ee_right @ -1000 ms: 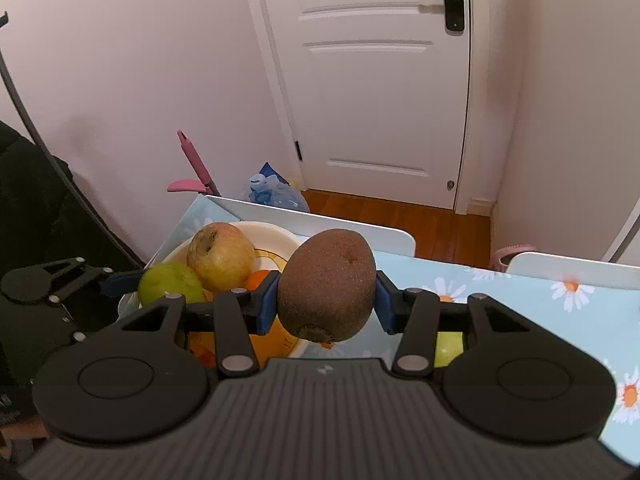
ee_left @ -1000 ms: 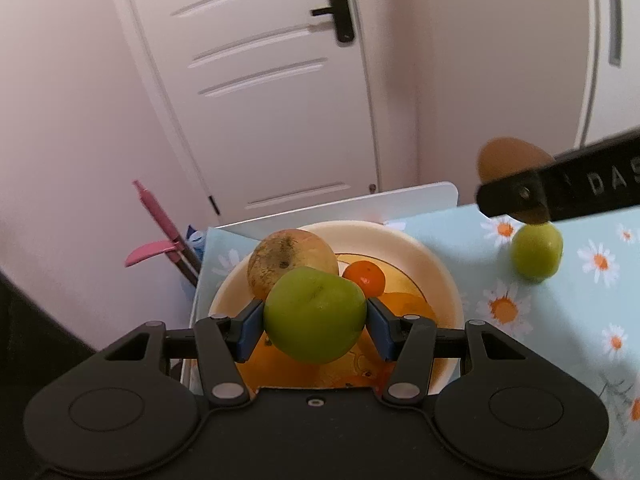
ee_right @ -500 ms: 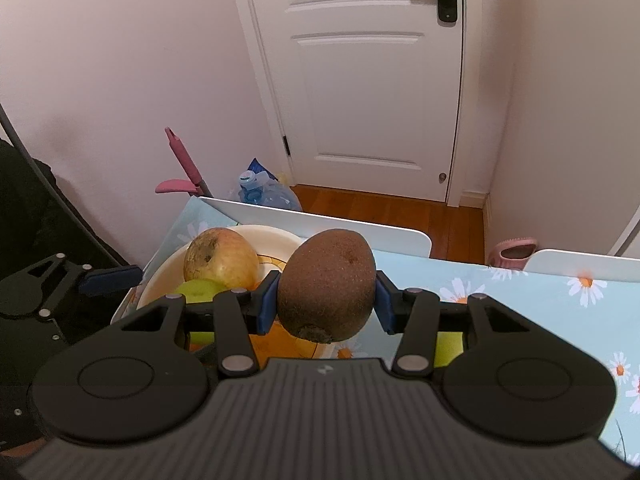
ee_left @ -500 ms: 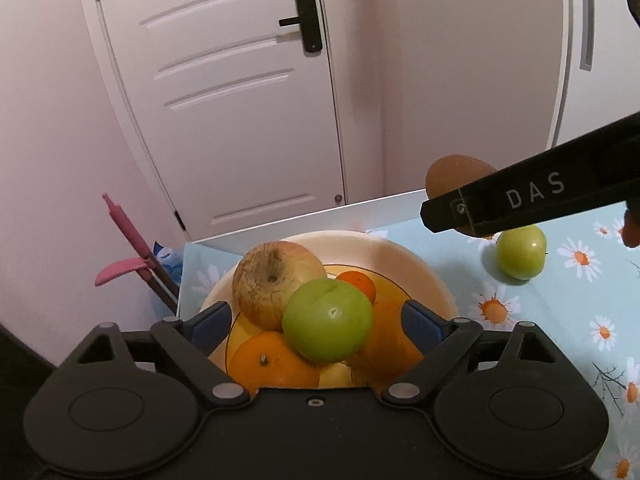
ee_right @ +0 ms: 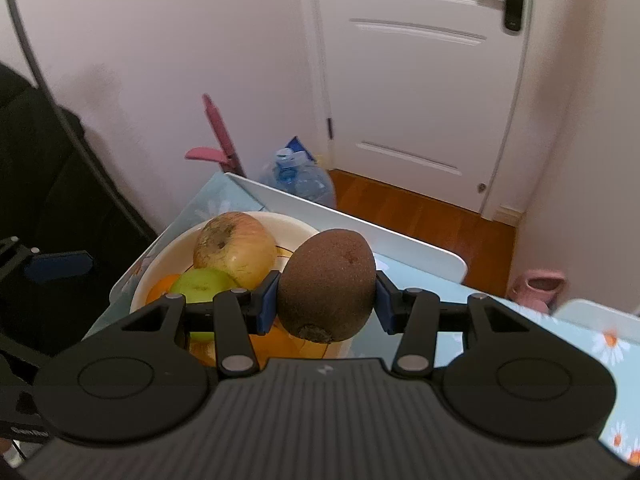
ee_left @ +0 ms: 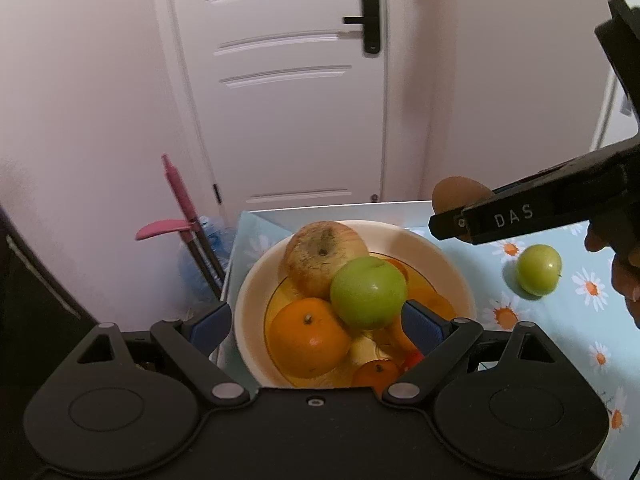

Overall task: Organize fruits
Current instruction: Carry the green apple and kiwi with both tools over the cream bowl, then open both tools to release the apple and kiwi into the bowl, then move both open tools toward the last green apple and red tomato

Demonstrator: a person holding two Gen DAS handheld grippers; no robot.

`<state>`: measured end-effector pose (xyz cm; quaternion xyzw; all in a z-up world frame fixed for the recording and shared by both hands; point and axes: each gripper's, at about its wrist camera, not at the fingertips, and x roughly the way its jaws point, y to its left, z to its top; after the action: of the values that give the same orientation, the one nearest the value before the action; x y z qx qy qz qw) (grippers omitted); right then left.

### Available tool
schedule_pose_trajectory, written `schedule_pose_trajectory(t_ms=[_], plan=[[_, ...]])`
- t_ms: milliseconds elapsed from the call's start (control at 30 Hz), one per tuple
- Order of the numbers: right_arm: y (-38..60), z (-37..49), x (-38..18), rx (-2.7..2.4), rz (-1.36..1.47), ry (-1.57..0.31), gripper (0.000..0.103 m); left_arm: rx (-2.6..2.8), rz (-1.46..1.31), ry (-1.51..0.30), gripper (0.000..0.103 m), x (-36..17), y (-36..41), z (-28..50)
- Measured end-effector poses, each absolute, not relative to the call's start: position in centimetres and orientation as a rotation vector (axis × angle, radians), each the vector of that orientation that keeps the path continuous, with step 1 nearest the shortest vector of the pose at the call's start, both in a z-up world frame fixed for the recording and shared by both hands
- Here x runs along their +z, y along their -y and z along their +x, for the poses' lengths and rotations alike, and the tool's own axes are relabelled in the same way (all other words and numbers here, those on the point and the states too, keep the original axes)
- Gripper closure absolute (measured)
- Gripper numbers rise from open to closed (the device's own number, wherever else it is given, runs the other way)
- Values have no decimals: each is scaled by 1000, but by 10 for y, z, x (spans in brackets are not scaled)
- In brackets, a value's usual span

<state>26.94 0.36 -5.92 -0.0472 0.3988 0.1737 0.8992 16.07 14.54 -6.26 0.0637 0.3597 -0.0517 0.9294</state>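
Now that my left gripper [ee_left: 316,330] has sprung wide, leaving the green apple [ee_left: 368,293] resting in the bowl [ee_left: 456,272], I note the right gripper [ee_right: 326,300] pinching the kiwi [ee_right: 327,282], bowl at its ten o'clock, next to deposit.

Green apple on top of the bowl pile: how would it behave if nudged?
The green apple is round and smooth, so it would probably roll easily. It is perched on the orange and the yellowish apple, so a nudge might send it down into the bowl or over the rim.
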Motion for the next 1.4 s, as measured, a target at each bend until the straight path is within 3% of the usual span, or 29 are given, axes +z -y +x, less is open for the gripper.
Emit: schedule_pose_trajectory(t_ms=[533,633,700,733,767,1400], plan=[[-10,295,-99,498,-149,-869,40,-32,81,-776,7,-70,-140,148],[-10,294,-102,505,-140,-880,36,-29,72,-781,7,-70,-140,146],[-10,292,-99,498,-143,-870,20,-23,70,-784,7,-70,-140,144],[-9,290,-97,483,-151,-860,6,-20,68,-785,7,-69,-140,144],[-7,287,-94,464,-155,-846,1,-14,65,-787,7,-69,-140,144],[16,231,-47,352,-105,-789,1,-5,58,-756,7,-38,-139,127]])
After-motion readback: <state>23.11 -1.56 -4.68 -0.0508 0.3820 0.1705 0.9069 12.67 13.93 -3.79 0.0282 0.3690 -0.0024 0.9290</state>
